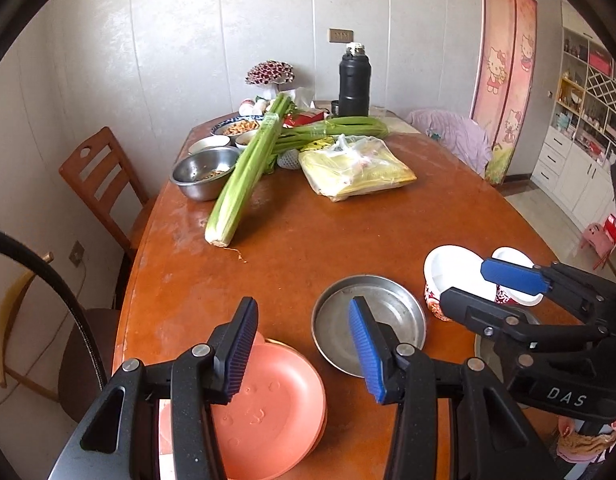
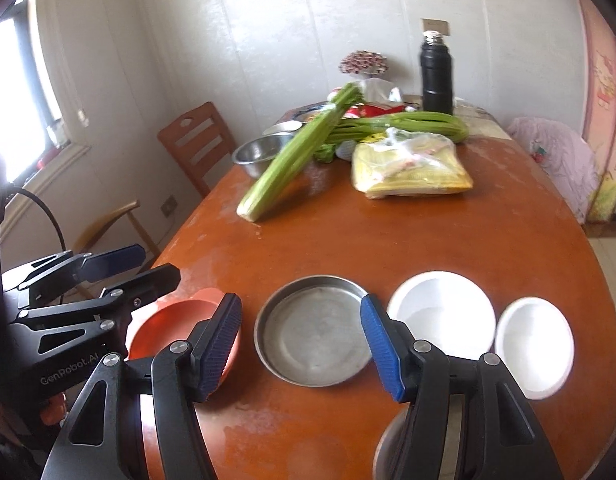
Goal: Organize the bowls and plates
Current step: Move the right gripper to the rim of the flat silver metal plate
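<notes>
Desk (image 2: 348, 240): oval, glossy orange-brown wood, scuffed pale in patches.
Steel plate (image 2: 314, 330): round, shallow, dull grey with a raised rim; lies at the near edge of the desk, between the pink plates and the white bowls.
Pink plates (image 1: 267, 404): salmon plastic, stacked, faint embossed marks on the top 1; left of the steel plate, just beside it.
Large white bowl (image 2: 442, 312): glossy white inside, red pattern on the outer wall; just right of the steel plate.
Small white bowl (image 2: 536, 346): same white, touching or nearly touching the large one on its right.
Left tool (image 1: 303, 354): blue ribbed pads apart, nothing between them; hangs over the pink plates.
Right tool (image 2: 301, 350): pads wide apart, gripping nothing; hangs over the steel plate.
Far end: celery (image 1: 247, 168), steel mixing bowl (image 1: 201, 176), black flask (image 1: 354, 80).
</notes>
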The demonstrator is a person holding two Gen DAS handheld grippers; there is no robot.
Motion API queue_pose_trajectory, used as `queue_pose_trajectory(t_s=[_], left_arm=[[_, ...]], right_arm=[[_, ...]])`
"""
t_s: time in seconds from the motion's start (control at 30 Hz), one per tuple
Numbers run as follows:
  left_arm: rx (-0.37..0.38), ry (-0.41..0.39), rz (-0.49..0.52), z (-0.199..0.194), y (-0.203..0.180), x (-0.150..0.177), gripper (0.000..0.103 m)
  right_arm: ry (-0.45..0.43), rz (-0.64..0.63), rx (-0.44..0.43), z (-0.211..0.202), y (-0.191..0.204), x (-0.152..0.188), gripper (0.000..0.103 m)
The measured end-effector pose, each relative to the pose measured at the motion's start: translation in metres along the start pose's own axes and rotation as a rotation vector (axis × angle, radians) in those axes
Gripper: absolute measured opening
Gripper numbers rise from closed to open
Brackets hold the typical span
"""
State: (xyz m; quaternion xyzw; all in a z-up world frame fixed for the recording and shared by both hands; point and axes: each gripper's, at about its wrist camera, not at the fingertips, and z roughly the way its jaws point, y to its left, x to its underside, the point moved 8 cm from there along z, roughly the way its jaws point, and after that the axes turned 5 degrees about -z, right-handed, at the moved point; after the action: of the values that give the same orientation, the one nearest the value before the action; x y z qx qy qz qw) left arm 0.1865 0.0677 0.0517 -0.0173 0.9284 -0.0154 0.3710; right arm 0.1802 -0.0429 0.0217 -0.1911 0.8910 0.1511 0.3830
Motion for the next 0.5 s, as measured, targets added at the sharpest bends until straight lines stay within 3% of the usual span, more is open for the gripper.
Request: queue_pose_trajectory(t_s=[0.5], left_arm=[[0.027, 0.022, 0.063, 0.014, -0.024, -0.019, 0.047]], right_arm=[[0.027, 0.097, 0.028, -0.009, -0.033, 0.007, 0.064]])
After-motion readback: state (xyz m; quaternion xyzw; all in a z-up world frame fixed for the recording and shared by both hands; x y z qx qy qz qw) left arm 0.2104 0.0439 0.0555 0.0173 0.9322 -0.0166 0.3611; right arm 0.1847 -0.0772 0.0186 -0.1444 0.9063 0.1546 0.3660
